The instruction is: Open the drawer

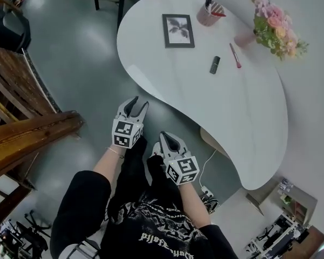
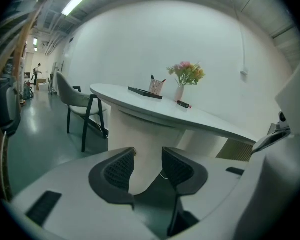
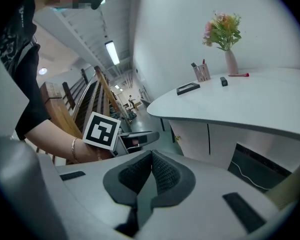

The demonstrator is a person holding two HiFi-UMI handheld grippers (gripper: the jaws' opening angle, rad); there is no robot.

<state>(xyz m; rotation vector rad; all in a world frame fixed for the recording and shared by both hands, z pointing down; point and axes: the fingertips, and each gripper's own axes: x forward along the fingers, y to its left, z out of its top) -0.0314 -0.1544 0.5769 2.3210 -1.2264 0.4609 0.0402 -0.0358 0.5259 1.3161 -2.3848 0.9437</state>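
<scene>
Both grippers sit closest in the head view, left gripper (image 1: 137, 104) at 11 o'clock of right gripper (image 1: 166, 139). The white table (image 1: 205, 101) spreads toward 1 o'clock, and its top hides the drawer.

Left gripper view: jaws apart and empty, with a small knob (image 2: 135, 151) at 12 o'clock on the pedestal front, seemingly the drawer's.

Right gripper view: jaws pressed together and empty, with that knob at 1 o'clock.

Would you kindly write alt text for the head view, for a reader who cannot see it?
Seen from above, a person holds a left tool, open, and a right tool, shut, towards a curved white table. On the table are a picture, a cup and a vase of flowers.
</scene>
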